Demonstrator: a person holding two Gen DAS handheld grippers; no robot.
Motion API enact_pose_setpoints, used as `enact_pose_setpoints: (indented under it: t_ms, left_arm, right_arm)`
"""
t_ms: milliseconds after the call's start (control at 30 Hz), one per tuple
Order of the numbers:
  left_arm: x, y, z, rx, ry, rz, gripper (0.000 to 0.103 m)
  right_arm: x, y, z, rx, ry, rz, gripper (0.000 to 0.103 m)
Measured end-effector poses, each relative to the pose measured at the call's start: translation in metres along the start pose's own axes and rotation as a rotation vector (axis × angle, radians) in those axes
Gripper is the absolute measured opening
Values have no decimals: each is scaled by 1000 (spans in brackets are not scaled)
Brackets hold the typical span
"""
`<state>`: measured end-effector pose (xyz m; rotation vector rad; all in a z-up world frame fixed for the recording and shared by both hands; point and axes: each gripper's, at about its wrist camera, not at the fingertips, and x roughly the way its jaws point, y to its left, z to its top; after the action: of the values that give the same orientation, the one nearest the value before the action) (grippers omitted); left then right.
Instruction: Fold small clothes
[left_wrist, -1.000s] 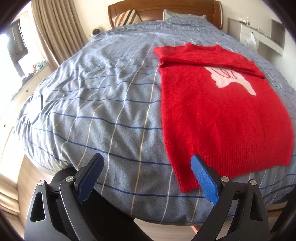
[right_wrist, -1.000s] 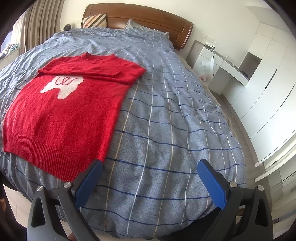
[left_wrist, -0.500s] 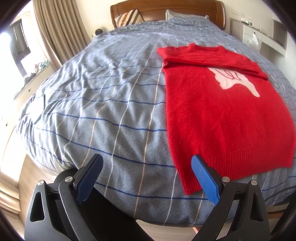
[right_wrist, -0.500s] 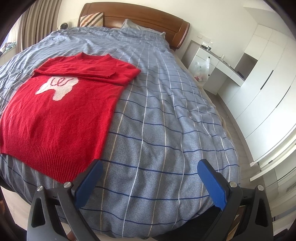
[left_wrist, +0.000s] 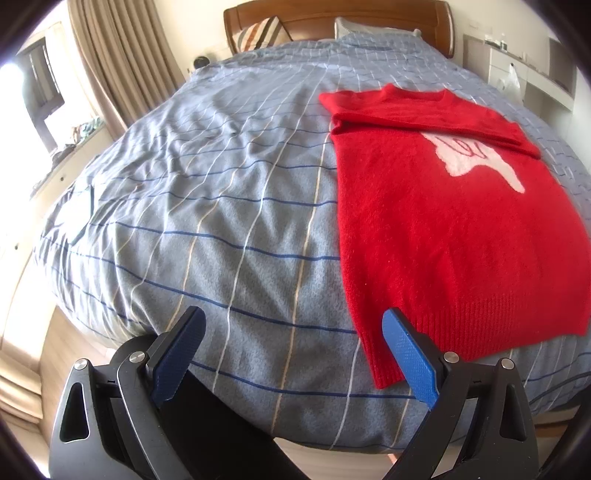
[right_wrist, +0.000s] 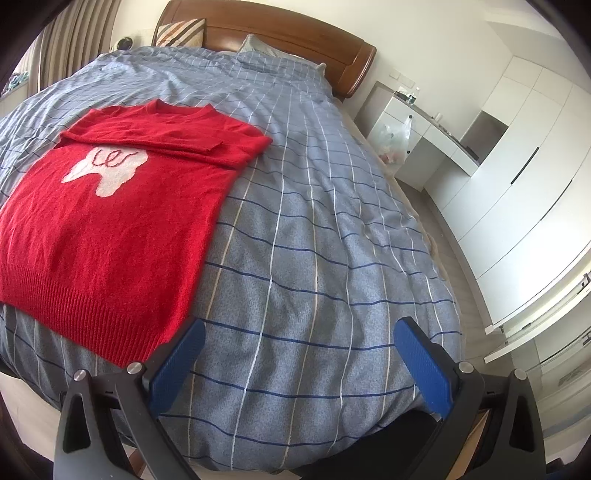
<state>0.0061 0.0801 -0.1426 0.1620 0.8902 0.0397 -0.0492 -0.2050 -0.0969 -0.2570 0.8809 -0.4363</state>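
Red sweater (left_wrist: 450, 229) lies flat on the bed (left_wrist: 221, 221), right half of the left view, sleeves folded across chest, white motif showing. Left gripper (left_wrist: 293, 350) and right gripper (right_wrist: 299, 360) both wide apart, empty.

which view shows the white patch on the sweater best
The right wrist view: the white patch on the red sweater shows whole, with its red squiggle clear. The left wrist view shows the patch too, but stretched toward the frame's edge.
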Motion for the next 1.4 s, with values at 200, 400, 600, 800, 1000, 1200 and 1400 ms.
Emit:
enact_pose_setpoints:
  t_ms: [200, 400, 600, 800, 1000, 1200, 1400]
  left_arm:
    - [2, 1, -1, 2, 3, 5, 97]
    - [4, 2, -3, 5, 8, 7, 97]
    - [5, 2, -4, 11, 13, 11, 97]
    - [14, 4, -13, 9, 111, -67, 99]
    - [21, 3, -24, -24, 192, -232, 98]
    - [32, -14, -27, -13, 239, -279, 80]
    - [36, -16, -31, -34, 264, -309, 25]
  right_arm:
    - [1, 0, 1, -2, 0, 3, 101]
    - [1, 2, 4, -8, 1, 2, 101]
    - [1, 2, 4, -8, 1, -1, 101]
    - [4, -4, -1, 38, 7, 136, 101]
    - [22, 0, -33, 143, 61, 621, 101]
    - [58, 19, -53, 279, 151, 832, 71]
    - [80, 38, -57, 294, 218, 899, 32]
